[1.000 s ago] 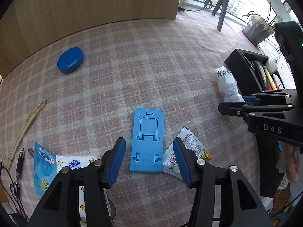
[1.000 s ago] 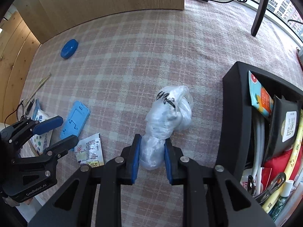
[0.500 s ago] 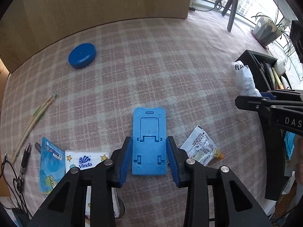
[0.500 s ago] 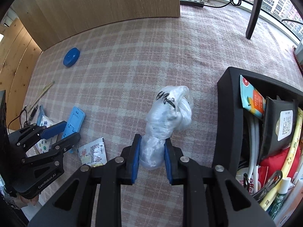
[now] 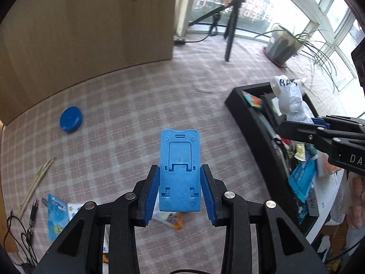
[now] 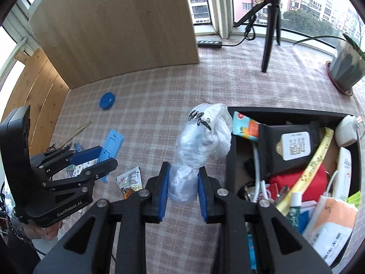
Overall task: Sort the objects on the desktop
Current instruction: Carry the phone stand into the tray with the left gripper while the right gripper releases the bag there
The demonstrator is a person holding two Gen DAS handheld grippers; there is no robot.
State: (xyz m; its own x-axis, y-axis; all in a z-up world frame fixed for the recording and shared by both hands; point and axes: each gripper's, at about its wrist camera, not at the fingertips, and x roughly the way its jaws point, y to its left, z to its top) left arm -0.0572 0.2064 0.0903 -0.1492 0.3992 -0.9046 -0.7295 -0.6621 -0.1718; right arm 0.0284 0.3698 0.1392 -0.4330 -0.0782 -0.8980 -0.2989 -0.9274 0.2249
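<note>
The right gripper (image 6: pixel 183 183) is clamping the plastic bag (image 6: pixel 203 134) just beside the black bin's (image 6: pixel 230 159) left wall – the nearer hand; the left gripper (image 5: pixel 179 190) is gripping the blue stand (image 5: pixel 179 169), its long axis pointing forward, above the table's middle.

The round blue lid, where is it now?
The round blue lid lies alone on the checked cloth at the left of the left wrist view, near the wooden panel.

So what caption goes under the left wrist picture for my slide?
Left gripper holds a blue phone stand above the checked cloth.
</note>
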